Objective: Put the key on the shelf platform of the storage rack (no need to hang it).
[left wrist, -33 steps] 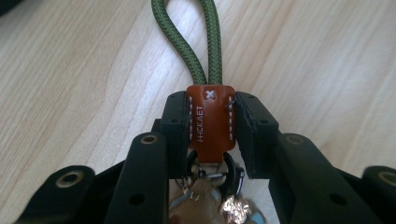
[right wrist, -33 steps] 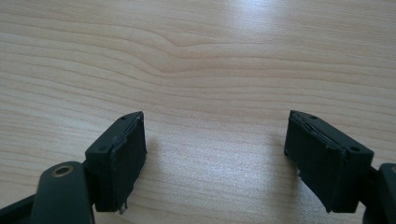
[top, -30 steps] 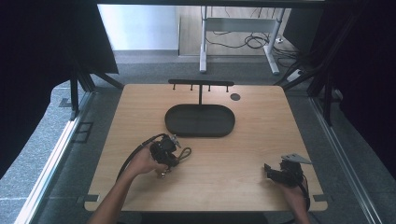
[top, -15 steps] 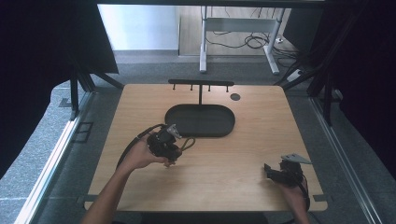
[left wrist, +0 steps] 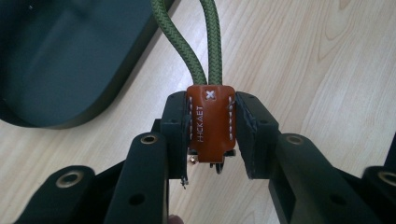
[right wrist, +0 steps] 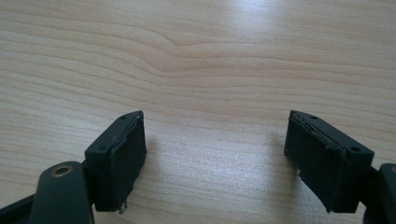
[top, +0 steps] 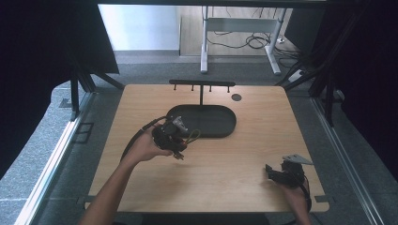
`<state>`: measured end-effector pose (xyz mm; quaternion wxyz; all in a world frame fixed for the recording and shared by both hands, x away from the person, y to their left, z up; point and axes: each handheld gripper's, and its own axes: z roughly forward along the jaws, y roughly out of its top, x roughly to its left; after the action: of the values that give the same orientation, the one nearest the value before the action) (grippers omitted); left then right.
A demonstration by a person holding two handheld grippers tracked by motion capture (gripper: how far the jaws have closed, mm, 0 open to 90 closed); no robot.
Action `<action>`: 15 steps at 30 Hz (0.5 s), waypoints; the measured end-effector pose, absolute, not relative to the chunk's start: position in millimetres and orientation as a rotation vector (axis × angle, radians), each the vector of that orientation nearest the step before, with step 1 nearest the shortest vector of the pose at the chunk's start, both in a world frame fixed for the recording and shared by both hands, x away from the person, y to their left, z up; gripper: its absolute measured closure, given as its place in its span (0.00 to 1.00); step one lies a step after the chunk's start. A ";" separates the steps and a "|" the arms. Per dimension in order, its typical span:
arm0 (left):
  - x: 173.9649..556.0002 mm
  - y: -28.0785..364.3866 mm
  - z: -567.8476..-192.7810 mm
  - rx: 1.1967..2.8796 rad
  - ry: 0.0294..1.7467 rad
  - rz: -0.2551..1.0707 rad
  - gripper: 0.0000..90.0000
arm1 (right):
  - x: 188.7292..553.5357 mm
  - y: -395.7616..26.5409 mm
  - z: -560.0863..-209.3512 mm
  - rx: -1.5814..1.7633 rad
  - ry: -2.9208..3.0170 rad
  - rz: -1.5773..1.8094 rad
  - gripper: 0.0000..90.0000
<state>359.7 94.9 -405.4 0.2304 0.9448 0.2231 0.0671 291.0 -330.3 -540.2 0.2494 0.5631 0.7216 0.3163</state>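
A: Between the jaws of the left hand-held gripper (left wrist: 211, 140), an orange leather tab (left wrist: 211, 123) sits pinched on both flat sides. Stitched edges, stamped lettering, a small metal bit poking out below. The pads clamp the tab itself, not the cord.

B: Why the tab?

A: Likely because it is the only stiff, flat part. The green braided cord loop (left wrist: 205, 42) rises ahead of the jaws and hangs free, open and unobstructed. In the high view that loop (top: 193, 136) droops off the gripper's far side, above the worktop (top: 234, 173), not touching it as far as I can tell.

B: And where would it go?

A: My guess is the hook rack (top: 202, 84), standing beyond the gripper behind the dark oval tray (top: 220, 123). The tray's rim lies just ahead and to one side of the jaws. A free loop suits a peg; gripping the cord would flatten it.

B: Other hand?

A: Right hand-held gripper (right wrist: 212, 154) rests low over bare wood, well apart from the left one, jaws spread wide, nothing between them. Parked out of the way, I judge, leaving the path to the rack clear.
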 end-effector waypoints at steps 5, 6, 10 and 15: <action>363.8 92.8 -401.1 2.591 0.615 0.187 0.74 | 290.9 -330.3 -540.3 1.534 1.965 0.860 0.23; 363.8 92.8 -401.1 2.591 0.615 0.187 0.74 | 290.9 -330.3 -540.3 1.534 1.965 0.860 0.23; 366.3 90.2 -400.1 2.596 0.611 0.195 0.74 | 290.9 -330.3 -540.3 1.535 1.964 0.859 0.23; 367.8 87.1 -395.8 2.597 0.607 0.202 0.74 | 290.9 -330.3 -540.3 1.533 1.965 0.858 0.23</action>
<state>367.8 87.1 -395.8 0.2314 0.9446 0.2209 0.0736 290.9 -330.3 -540.3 0.2499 0.5631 0.7219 0.3152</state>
